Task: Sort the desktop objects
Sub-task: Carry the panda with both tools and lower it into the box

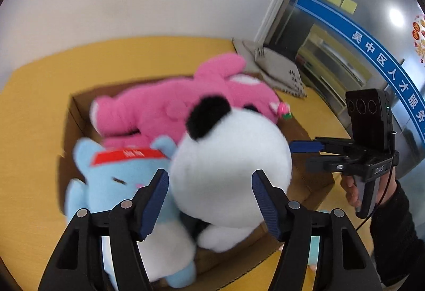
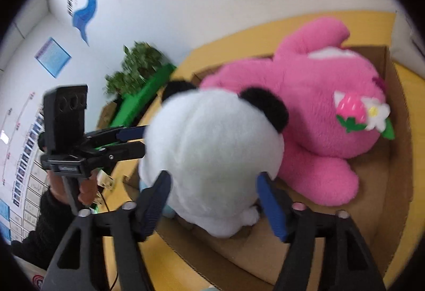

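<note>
— While I'm looking along both wrists, where is the white plush panda with black ears (image 1: 228,168) sitting?

— It's lying in the open brown cardboard box (image 1: 305,179), against the pink plush rabbit (image 1: 164,107) and the light blue plush cat (image 1: 117,179).

— And my tongs?

— I'm seeing the left gripper (image 1: 209,200) and right gripper (image 2: 213,202) both gaping wide around the panda, pads not pressing, gripping nothing.

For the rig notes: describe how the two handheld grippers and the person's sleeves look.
Both are black plastic. The left gripper and right gripper have ribbed dark blue pads on the jaws and silver round fasteners on the finger arms. Each carries a black box with three round openings on top. A thin dark cable hangs from the right one. The sleeves are black.
</note>
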Tool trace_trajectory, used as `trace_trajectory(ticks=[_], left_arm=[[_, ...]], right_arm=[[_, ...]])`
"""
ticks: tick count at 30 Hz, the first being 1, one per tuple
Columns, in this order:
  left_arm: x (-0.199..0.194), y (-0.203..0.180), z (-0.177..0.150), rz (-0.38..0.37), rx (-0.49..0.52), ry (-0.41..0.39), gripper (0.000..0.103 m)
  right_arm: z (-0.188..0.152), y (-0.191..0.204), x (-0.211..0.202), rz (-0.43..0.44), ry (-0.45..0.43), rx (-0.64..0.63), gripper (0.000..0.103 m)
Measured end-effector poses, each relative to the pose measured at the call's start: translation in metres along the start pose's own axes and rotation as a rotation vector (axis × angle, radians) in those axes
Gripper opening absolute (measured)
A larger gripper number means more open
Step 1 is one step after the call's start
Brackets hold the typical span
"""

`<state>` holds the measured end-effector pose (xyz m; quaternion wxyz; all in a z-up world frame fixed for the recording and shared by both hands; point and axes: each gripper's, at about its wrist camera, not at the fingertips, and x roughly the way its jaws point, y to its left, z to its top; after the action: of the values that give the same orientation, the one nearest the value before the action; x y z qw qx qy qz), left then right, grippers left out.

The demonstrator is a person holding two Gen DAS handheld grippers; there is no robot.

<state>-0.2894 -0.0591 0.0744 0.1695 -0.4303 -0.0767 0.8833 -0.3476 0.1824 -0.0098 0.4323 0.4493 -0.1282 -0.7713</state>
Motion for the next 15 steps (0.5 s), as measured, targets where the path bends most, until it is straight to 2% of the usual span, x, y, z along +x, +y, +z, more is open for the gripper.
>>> trace_trajectory(ticks=[2,5,10,11,12,13,15], left_arm=[[-0.003,-0.001,0.003,0.001,0.013,-0.021,0.07],[0.029,-0.009,0.001,0.031,0.083,0.058,0.07],[0.042,0.005,-0.003,-0.034,0.039,0.05,0.075],[0.042,0.009,-0.002,-0.046,0.032,0.051,0.074],[0.043,0.01,-0.001,-0.05,0.029,0.056,0.068],[0.044,0.011,-0.001,-0.05,0.023,0.061,0.06],[0.042,0.012,-0.001,-0.045,0.003,0.063,0.054]], right_arm=[[0.005,-0.005,-0.008,0.006,-0.04,0.005,0.08],[0.006,-0.01,0.01,-0.01,-0.039,0.006,0.08],[-0.001,-0.028,0.023,0.033,-0.041,0.007,0.08],[0.001,-0.028,0.025,0.039,-0.036,0.0,0.08],[0.005,-0.026,0.028,0.046,-0.029,-0.01,0.08],[0.008,-0.024,0.032,0.055,-0.021,-0.009,0.075],[0.011,-0.021,0.037,0.062,-0.02,-0.012,0.059]])
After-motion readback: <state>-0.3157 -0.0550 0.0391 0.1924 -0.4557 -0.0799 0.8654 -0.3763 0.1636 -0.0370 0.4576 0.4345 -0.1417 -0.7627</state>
